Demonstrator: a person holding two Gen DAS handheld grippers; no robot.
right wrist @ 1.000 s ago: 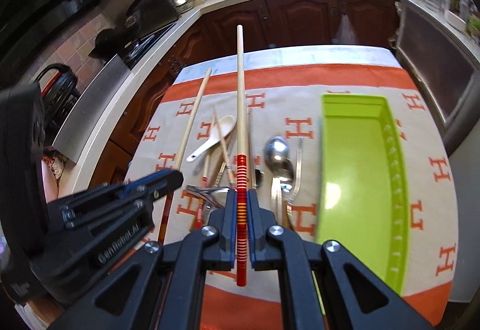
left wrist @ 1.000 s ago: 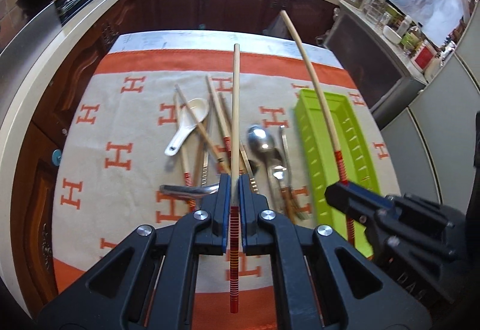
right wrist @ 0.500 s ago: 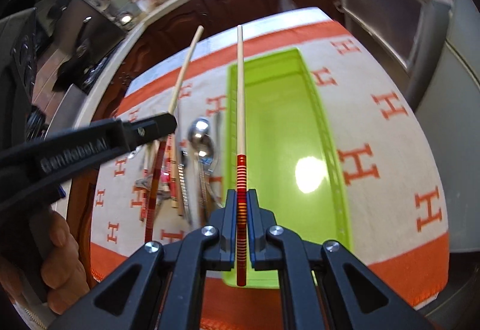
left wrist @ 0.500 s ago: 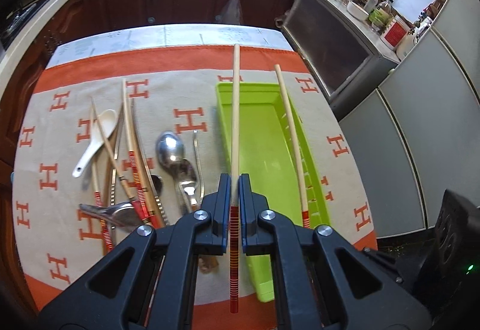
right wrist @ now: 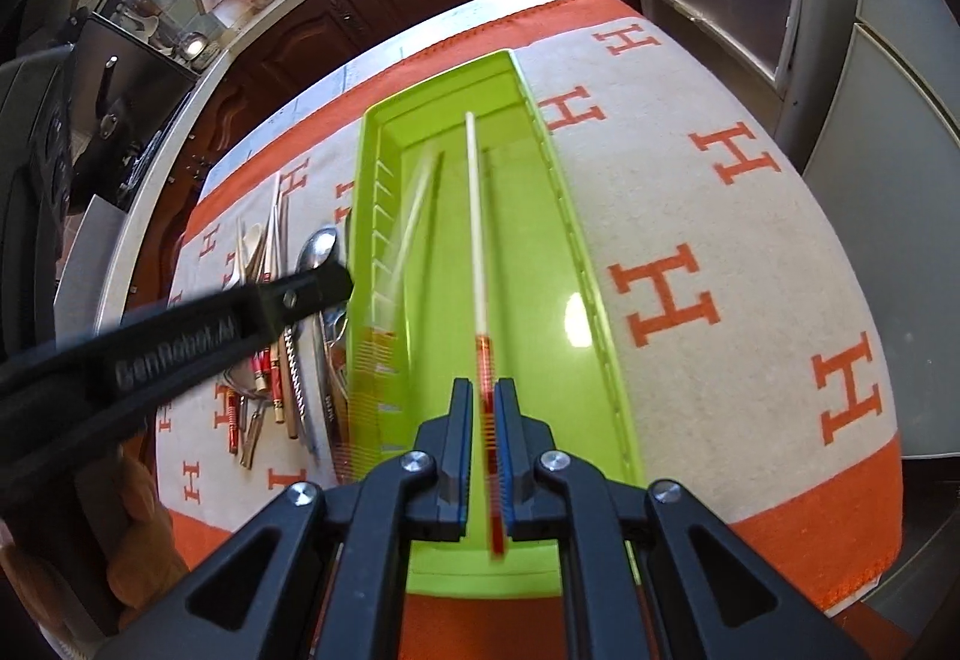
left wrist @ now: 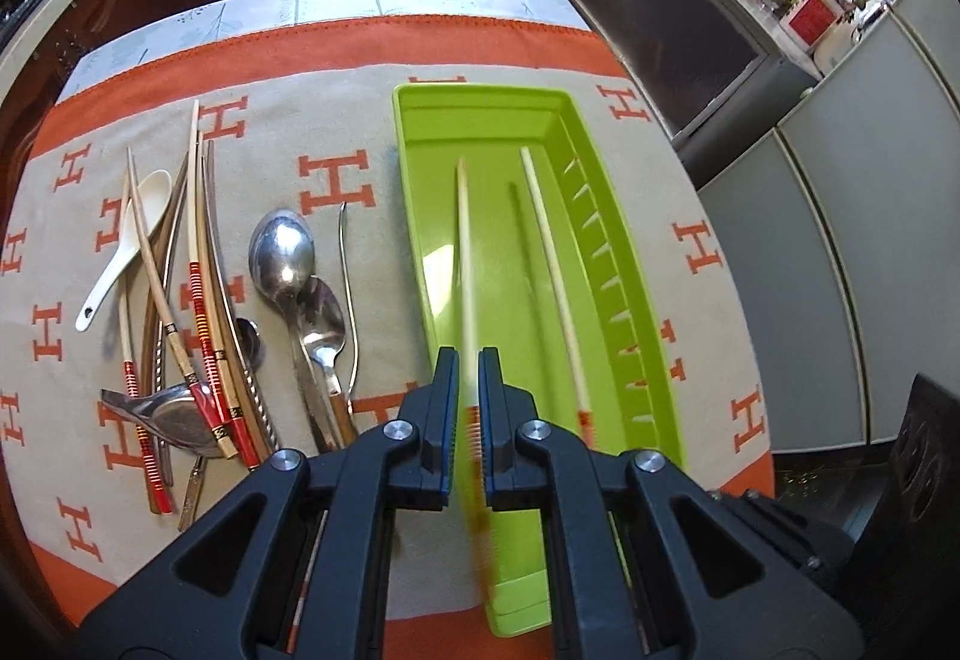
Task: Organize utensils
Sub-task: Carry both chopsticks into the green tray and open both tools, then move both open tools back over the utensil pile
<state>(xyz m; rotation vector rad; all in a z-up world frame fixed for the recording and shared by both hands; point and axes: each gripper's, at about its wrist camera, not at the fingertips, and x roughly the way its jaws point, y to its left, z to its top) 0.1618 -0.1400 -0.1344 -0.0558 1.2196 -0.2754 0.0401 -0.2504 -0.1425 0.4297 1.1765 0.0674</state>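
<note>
Both grippers hang over the near end of the green tray (left wrist: 414, 132) (right wrist: 372, 132). In the left wrist view my left gripper (left wrist: 469, 396) has its jaws a sliver apart around a red-banded wooden chopstick (left wrist: 465, 252), which is motion-blurred and slipping down into the tray. My right gripper (right wrist: 483, 420) is opening its jaws; its chopstick (right wrist: 475, 216) still stands between them, the red end smeared. Each view also shows the other chopstick: (left wrist: 549, 264) and, blurred, (right wrist: 411, 222). The left gripper's finger (right wrist: 300, 294) crosses the right wrist view.
Left of the tray, on the orange-and-beige H-patterned cloth (left wrist: 336, 180), lie several chopsticks (left wrist: 198, 288), a white ceramic spoon (left wrist: 123, 246), metal spoons (left wrist: 282, 252) and a ladle (left wrist: 174, 414). Kitchen cabinets and counters surround the table; grey cupboards stand on the right.
Both grippers came down and to the right from above the utensil pile to over the tray. Both chopsticks, firmly pinched before, are now blurred and sliding loose between the jaws.
</note>
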